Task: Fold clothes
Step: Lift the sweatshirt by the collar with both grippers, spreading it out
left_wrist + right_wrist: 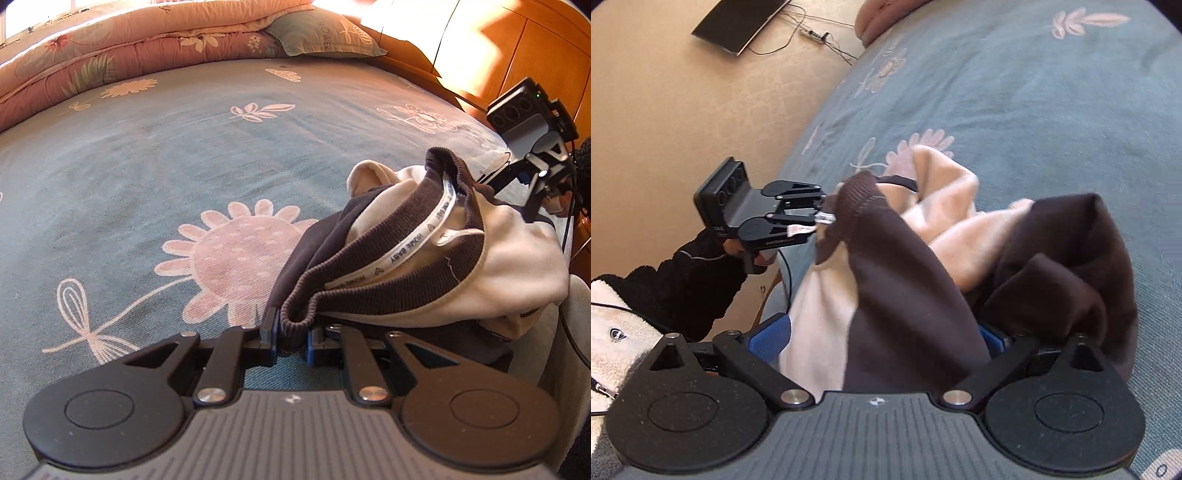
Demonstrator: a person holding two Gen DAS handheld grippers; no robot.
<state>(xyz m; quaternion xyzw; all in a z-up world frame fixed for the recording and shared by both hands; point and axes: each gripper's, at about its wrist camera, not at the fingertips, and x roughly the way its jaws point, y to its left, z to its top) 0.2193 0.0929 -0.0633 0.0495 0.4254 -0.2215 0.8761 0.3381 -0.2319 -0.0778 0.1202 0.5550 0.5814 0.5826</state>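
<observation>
Sweatshirt (461, 258), cream with dark brown panels and a ribbed brown collar, hangs bunched between my two grippers above the near right part of the bed (184, 155), not yet spread flat.

Starting on the left: my left gripper (290, 338) is clenched on the ribbed collar, the brown rib pinched between the blue pads right at the tips. From there the collar runs away up and to the right, so the garment's long line stretches from my left jaws toward the other tool. A white neck tape with printed lettering shows inside the collar, and a small hanging loop sits beside it.

Moving right: my right gripper (882, 341) stands wide, and the cloth lies draped between and over its spread fingers (768, 334). I cannot see the pads pressing on anything, so I judge it released, not gripping. In its view the left tool, held by a hand (738, 249) in a dark fuzzy sleeve, sits up and to the left with the collar edge in its tips.

So the left hand alone carries the sweatshirt, I think. My right jaws are already in the fabric; the next move should turn on closing them over a shoulder or hem on their side, then pulling the two apart to lay it out on the blue flowered sheet.
</observation>
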